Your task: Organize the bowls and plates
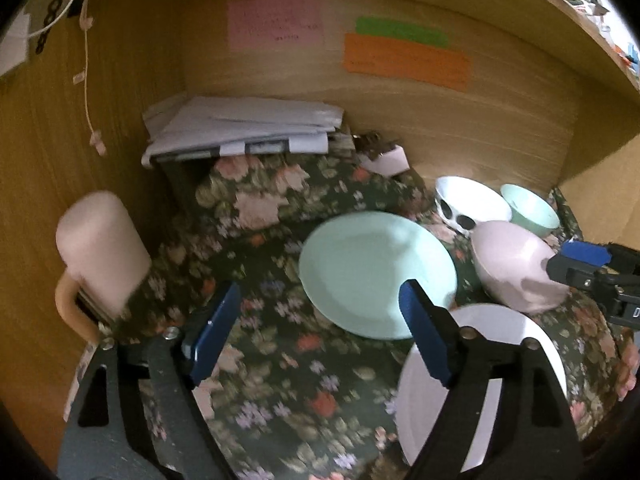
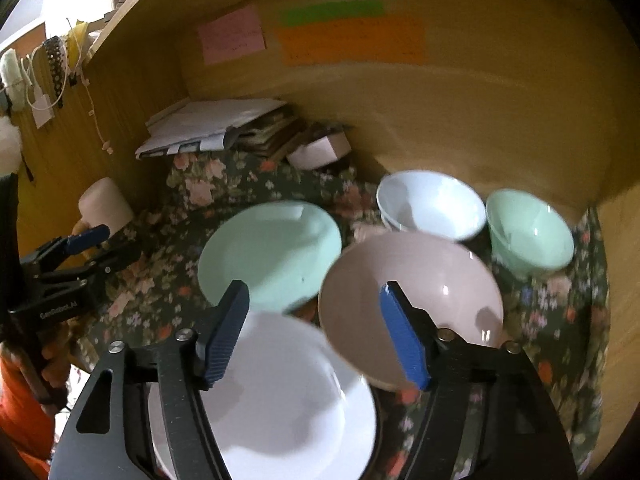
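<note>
Honestly, with both the left gripper (image 1: 316, 332) and right gripper (image 2: 316, 332) spread wide and nothing grasped, the pink bowl (image 2: 412, 304) could easily get knocked into the white plate (image 2: 280, 400).

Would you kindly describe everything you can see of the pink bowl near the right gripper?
The pink bowl is a pale, glossy, plastic-looking bowl with a round rim, empty, showing small light glints. It sits tilted on the floral cloth, its opening tipped toward the camera. Its near edge overlaps the white plate; the mint plate lies to its left. The right gripper is open, one fingertip in front of its rim; contact is unclear.
</note>
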The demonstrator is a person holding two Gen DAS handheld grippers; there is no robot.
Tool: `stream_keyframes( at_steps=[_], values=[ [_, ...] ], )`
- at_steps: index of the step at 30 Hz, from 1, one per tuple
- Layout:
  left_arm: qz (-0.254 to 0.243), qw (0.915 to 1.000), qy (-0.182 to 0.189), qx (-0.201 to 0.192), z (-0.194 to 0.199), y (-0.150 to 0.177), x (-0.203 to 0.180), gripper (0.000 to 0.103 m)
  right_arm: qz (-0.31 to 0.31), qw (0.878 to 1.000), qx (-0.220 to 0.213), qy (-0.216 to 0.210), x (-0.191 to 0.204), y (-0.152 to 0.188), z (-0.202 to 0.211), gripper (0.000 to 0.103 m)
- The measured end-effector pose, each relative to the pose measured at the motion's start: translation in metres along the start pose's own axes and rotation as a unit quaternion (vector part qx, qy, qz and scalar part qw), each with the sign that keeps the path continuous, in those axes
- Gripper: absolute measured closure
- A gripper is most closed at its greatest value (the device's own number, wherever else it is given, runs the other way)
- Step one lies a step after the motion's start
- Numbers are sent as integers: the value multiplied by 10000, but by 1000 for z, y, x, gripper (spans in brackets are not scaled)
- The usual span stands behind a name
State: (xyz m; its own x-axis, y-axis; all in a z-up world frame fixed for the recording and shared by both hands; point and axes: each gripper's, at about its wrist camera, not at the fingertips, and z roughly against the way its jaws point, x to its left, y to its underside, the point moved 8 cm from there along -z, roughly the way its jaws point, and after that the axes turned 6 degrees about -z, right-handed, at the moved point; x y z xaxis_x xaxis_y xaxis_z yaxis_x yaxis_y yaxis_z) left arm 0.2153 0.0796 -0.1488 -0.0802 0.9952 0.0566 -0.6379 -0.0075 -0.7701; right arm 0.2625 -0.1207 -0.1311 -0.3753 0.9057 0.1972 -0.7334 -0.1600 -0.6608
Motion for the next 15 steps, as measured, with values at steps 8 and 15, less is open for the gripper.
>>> stream_keyframes(
  at_steps=[8,15],
  values=[
    [30,9998,64,205,-32,-15,12,20,213,9997,148,-19,3,-26,-34,38],
    [-1,9980,216,588,-69,-12,19,20,167,9981,591,-67,2,-39,-78,38]
  ],
)
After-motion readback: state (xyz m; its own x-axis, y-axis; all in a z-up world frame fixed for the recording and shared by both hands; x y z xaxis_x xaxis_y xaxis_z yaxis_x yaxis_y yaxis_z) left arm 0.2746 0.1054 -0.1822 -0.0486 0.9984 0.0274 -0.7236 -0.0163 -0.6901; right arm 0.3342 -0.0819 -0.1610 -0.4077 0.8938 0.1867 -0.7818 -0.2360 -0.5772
